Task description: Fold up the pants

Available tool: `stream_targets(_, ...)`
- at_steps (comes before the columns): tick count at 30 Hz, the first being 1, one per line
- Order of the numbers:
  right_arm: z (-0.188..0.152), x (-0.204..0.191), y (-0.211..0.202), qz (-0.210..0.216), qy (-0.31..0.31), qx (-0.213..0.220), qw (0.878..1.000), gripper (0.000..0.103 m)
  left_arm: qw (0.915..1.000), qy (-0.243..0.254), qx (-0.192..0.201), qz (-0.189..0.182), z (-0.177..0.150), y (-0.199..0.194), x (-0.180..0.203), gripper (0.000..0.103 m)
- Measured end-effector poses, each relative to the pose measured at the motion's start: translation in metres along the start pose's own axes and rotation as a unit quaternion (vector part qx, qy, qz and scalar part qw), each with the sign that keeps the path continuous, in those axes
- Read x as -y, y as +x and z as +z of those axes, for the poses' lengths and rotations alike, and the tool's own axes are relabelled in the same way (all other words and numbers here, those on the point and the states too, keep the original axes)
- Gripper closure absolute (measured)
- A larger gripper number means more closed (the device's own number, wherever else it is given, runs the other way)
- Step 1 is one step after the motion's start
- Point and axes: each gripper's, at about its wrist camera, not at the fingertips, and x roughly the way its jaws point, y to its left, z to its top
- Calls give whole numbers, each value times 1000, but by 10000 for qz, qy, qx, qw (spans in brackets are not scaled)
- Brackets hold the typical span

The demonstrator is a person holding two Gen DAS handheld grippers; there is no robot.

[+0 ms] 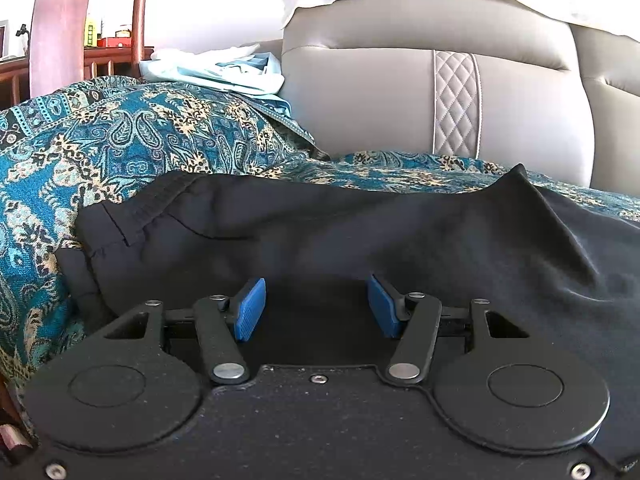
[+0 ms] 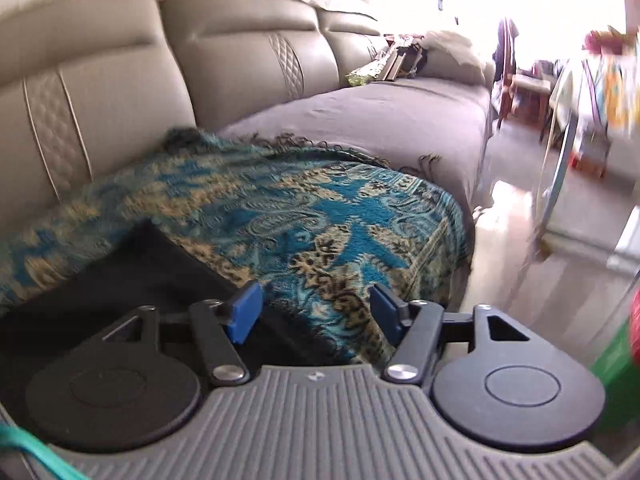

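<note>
Pants (image 1: 360,232) lie crosswise (waistband left); left tongs (image 1: 317,308) and right tongs (image 2: 316,316) gape, gripping nothing.

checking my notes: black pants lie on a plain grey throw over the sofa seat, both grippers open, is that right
Not quite: the throw under the black pants is teal and gold paisley, as the left wrist view shows. The left gripper and right gripper are both open, as you said.

teal paisley throw (image 1: 120,132) over grey sofa (image 1: 380,92), pale blue clothes (image 1: 224,68) behind
</note>
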Motion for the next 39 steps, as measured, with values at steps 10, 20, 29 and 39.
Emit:
stream_targets(10, -68, -155, -104, 3389, -1729, 200, 9246, 9, 10000, 36, 20, 38, 0, 1, 2, 47)
stream_targets(20, -189, -322, -239, 4999, -3798, 621, 7759, 0, 10000, 46, 9, 88, 0, 1, 4, 46)
stream_targets(29, -133, -286, -140, 4286, -3381, -95, 8378, 0, 10000, 79, 48, 35, -1, 1, 1, 44)
stream_targets(39, -12, -143, 27, 2154, -1680, -300, 9615, 0, 9999, 78, 8, 110, -1, 1, 3, 44)
